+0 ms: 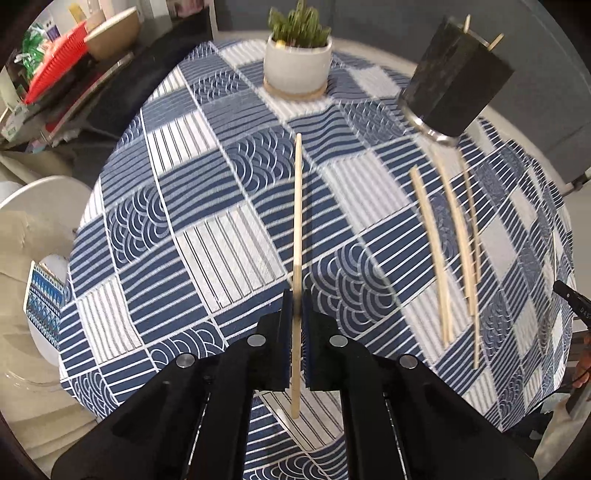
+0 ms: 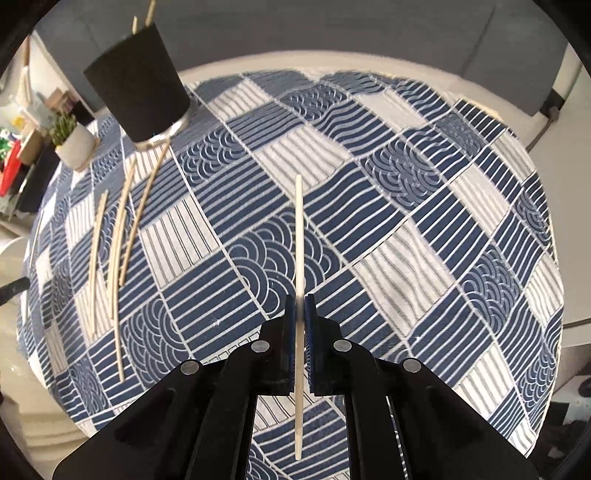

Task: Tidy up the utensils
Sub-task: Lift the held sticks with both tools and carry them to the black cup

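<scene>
My left gripper is shut on a wooden chopstick that sticks out ahead of the fingers, above the blue and white patterned tablecloth. My right gripper is shut on a paler chopstick in the same way. A black utensil holder stands at the far side of the round table with chopstick tips poking out of its top. Several loose chopsticks lie on the cloth below the holder, to the right of the left gripper and to the left of the right gripper.
A white pot with a green plant stands on a coaster at the far edge. Beyond the table at the left are a red basket and a bowl. A white chair sits at the left.
</scene>
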`<move>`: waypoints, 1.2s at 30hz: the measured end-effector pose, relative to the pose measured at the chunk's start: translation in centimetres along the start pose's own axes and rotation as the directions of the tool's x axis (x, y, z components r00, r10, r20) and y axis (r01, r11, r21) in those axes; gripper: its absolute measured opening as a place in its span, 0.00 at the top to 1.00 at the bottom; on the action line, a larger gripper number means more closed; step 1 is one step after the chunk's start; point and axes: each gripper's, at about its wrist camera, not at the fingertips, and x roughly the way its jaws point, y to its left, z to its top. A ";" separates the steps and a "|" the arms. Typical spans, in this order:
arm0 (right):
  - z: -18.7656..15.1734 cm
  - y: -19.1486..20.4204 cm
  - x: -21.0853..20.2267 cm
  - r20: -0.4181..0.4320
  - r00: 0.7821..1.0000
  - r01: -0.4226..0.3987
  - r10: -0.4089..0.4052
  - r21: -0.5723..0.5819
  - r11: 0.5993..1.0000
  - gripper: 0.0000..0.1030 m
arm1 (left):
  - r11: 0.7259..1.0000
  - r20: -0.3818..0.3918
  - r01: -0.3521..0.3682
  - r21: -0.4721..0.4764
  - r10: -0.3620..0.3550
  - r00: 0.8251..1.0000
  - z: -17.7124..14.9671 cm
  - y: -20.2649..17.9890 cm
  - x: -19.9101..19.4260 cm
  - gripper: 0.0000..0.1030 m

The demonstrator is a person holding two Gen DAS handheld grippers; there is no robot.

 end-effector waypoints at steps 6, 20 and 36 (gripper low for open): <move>1.1 0.1 -2.8 0.091 0.995 -0.034 0.034 -0.008 0.999 0.95 | 0.999 0.075 0.025 0.031 -0.028 0.997 2.9 -2.9 -2.3 0.95; 6.1 2.1 -8.9 0.249 0.967 -0.055 0.057 -0.014 0.998 0.95 | 0.979 0.147 0.136 0.154 -0.159 0.976 12.3 -8.2 -5.8 0.95; 14.9 9.1 -15.2 0.484 0.868 -0.153 0.110 0.049 0.987 0.95 | 0.877 0.137 0.281 0.390 -0.357 0.924 23.6 -12.3 -8.6 0.95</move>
